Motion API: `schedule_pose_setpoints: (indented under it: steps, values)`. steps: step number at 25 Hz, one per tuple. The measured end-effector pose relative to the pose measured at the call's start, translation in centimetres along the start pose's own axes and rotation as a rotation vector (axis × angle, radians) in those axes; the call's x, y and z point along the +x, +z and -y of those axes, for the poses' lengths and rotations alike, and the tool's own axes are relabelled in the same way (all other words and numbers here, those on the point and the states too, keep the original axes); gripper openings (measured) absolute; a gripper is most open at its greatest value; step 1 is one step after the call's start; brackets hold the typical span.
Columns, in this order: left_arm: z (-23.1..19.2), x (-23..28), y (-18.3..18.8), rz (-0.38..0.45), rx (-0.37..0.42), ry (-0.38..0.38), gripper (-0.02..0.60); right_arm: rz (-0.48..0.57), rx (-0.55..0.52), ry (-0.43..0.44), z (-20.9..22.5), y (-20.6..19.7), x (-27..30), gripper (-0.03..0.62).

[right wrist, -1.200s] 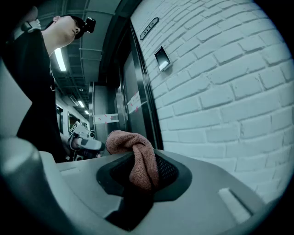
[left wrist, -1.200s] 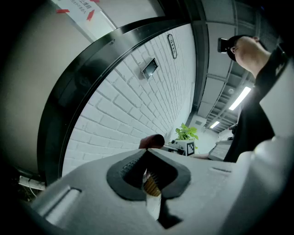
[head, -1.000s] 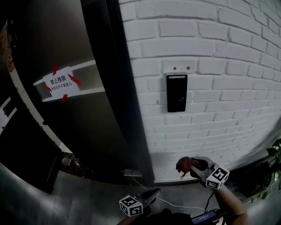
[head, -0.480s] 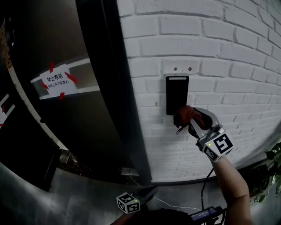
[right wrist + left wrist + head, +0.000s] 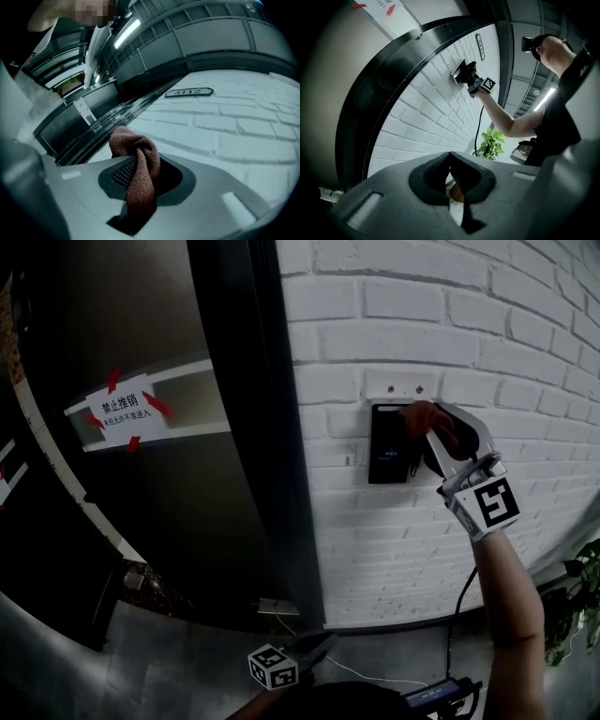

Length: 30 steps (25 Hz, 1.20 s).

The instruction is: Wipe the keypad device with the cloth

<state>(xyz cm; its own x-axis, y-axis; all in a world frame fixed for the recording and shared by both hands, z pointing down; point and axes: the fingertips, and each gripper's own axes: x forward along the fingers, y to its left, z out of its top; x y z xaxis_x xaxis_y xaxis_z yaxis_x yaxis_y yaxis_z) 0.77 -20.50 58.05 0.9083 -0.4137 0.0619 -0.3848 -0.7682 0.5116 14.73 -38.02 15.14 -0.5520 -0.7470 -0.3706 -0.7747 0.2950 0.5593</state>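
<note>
The black keypad device (image 5: 384, 457) hangs on the white brick wall (image 5: 525, 352). My right gripper (image 5: 433, 435) is raised to its upper right corner, shut on a reddish-brown cloth (image 5: 427, 416) that lies against the device's top edge. In the right gripper view the cloth (image 5: 139, 165) is bunched between the jaws, and the keypad itself is hidden. My left gripper (image 5: 317, 651) hangs low near the floor, jaws together with nothing in them. The left gripper view shows the keypad (image 5: 458, 73) and the cloth (image 5: 470, 69) far up the wall.
A dark door (image 5: 178, 502) with a paper notice (image 5: 127, 413) taped in red stands left of the wall. A white plate (image 5: 401, 384) sits above the keypad. A potted plant (image 5: 583, 585) is at the lower right, and a cable (image 5: 370, 674) runs along the floor.
My right gripper has risen with the cloth from near the floor, past the keypad's lower edge, to its top right corner. The left gripper has stayed low.
</note>
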Motion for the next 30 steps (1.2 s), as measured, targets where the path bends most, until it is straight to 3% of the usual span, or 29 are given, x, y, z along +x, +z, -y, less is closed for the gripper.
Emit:
schedule_pose_setpoints:
  steps: [3, 6, 8, 12, 16, 19, 23, 25, 27, 30]
  values:
    - [-0.1, -0.6, 0.0, -0.004, -0.002, -0.005, 0.004, 0.002, -0.131, 0.035, 0.9, 3.2, 2.3, 0.091]
    - [-0.4, -1.2, 0.0, 0.002, -0.01, -0.002, 0.005, -0.052, -0.34, 0.155, -1.5, 4.0, 4.4, 0.089]
    - [-0.6, -1.5, -0.1, 0.008, -0.017, 0.004, 0.005, -0.094, -0.474, 0.188, -3.5, 3.9, 5.5, 0.089]
    - [-1.2, -2.1, -0.4, 0.014, -0.039, 0.017, 0.004, -0.037, -0.678, 0.241, -7.0, 4.4, 6.9, 0.086]
    - [-1.2, -2.1, -0.6, 0.008, -0.045, 0.013, 0.003, -0.036, -0.95, 0.289, -9.6, 2.4, 5.8, 0.081]
    - [-0.9, -1.6, -0.6, -0.006, -0.039, -0.005, 0.005, -0.114, -1.13, 0.442, -13.3, -2.0, 4.0, 0.083]
    - [-0.3, -1.0, -0.8, -0.022, -0.038, -0.029, 0.004, -0.173, -1.151, 0.576, -16.8, -6.5, 1.3, 0.083]
    - [-0.2, -0.9, -1.0, -0.033, -0.04, -0.036, 0.005, -0.18, -1.16, 0.586, -17.3, -7.3, 0.6, 0.083]
    - [-0.1, -0.8, -1.1, -0.038, -0.039, -0.044, 0.005, -0.167, -1.148, 0.52, -16.2, -6.3, 1.2, 0.083]
    - [0.1, -0.5, -1.2, -0.043, -0.034, -0.055, 0.004, -0.122, -1.05, 0.33, -12.3, -2.5, 2.8, 0.084]
